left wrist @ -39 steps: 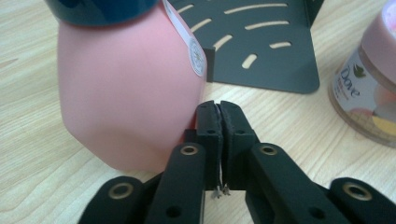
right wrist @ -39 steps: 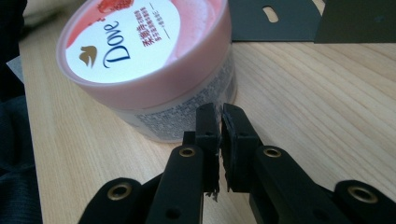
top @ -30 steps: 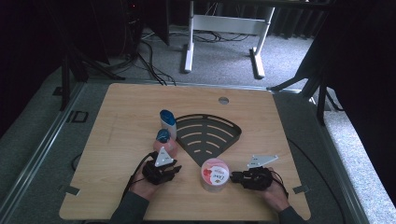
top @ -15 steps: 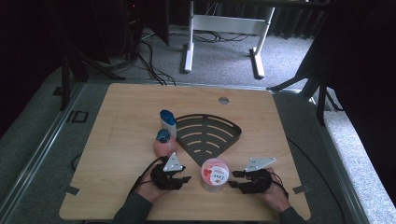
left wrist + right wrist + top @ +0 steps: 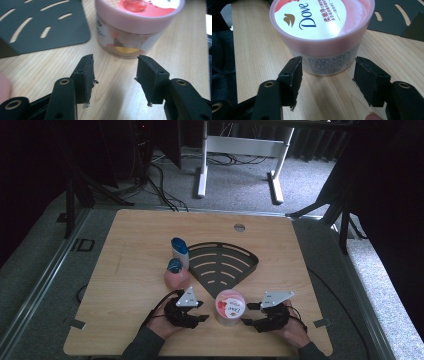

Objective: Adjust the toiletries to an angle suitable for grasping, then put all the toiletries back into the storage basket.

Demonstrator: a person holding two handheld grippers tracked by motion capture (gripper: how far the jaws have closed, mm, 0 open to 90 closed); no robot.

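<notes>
Between the two grippers stands the pink jar (image 5: 230, 307), just beyond both sets of released, just-widened fingers (image 5: 86, 75).

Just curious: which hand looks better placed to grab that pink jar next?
Probably the right hand-held gripper: the pink jar sits just past its open jaws. The left hand-held gripper is open too, but farther back and off-centre.

The wooden table (image 5: 130, 250) bears a pink jar (image 5: 229, 306), two bottles (image 5: 179, 251) and a black tray (image 5: 225, 265).

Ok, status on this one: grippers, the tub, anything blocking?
Left hand-held gripper and right hand-held gripper both open, jaws just widened, nothing between them. Pink Dove tub upright on the table, untouched. Black slotted tray behind it, not blocking.
</notes>
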